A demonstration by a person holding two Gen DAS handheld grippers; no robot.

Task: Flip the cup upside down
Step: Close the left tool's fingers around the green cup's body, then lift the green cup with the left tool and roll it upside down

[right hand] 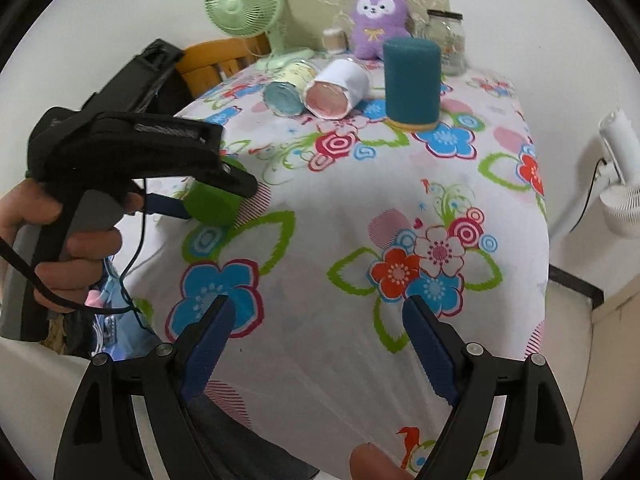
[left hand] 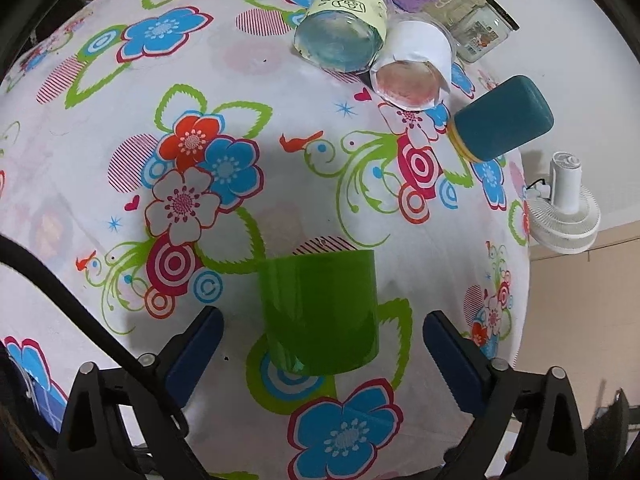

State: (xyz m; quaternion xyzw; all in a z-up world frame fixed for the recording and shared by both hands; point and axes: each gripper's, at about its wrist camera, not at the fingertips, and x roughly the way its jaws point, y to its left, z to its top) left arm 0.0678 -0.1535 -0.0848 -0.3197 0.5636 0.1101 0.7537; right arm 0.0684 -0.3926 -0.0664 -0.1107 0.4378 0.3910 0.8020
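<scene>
A green cup (left hand: 320,308) stands on the flowered tablecloth, its flat end up. My left gripper (left hand: 322,352) is open, with its blue pads either side of the cup and apart from it. In the right wrist view the green cup (right hand: 212,204) shows at the left, partly hidden by the left gripper (right hand: 188,200) and the hand that holds it. My right gripper (right hand: 316,340) is open and empty over the cloth near the table's front edge.
A teal cup (right hand: 412,84) stands upside down at the back. Two paper-wrapped cups, one white (right hand: 336,88) and one yellow (right hand: 286,92), lie on their sides. A purple plush (right hand: 378,20), a glass jar (right hand: 446,40), a green fan (right hand: 244,4) and a white fan (right hand: 620,200) are around.
</scene>
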